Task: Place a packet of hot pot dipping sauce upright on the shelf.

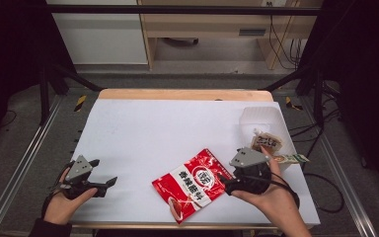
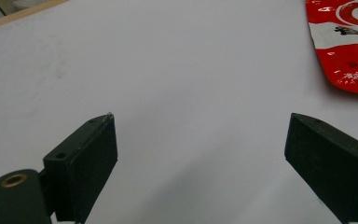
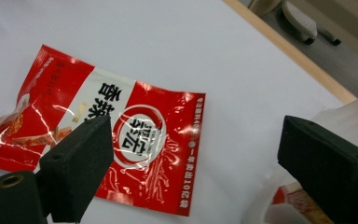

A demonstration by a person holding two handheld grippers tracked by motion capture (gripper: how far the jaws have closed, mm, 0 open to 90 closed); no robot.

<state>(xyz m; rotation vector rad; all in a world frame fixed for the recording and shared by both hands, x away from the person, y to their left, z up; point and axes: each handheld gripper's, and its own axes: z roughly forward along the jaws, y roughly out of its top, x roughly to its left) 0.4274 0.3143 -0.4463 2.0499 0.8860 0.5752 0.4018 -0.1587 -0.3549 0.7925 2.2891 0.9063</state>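
Observation:
A red and white snack packet lies flat on the white table sheet, near the front edge. My right gripper hovers at the packet's right edge, jaws wide open. In the right gripper view the packet lies under and between the jaws of the right gripper, nothing gripped. My left gripper is at the front left, open and apart from the packet. In the left gripper view the left gripper has bare table between its jaws, and the packet's corner lies at the top right.
A clear plastic tub stands at the right edge with a brown snack packet in it; another small packet pokes out beside it. The tub's white rim lies close to the right jaw. A wooden table edge runs along the back.

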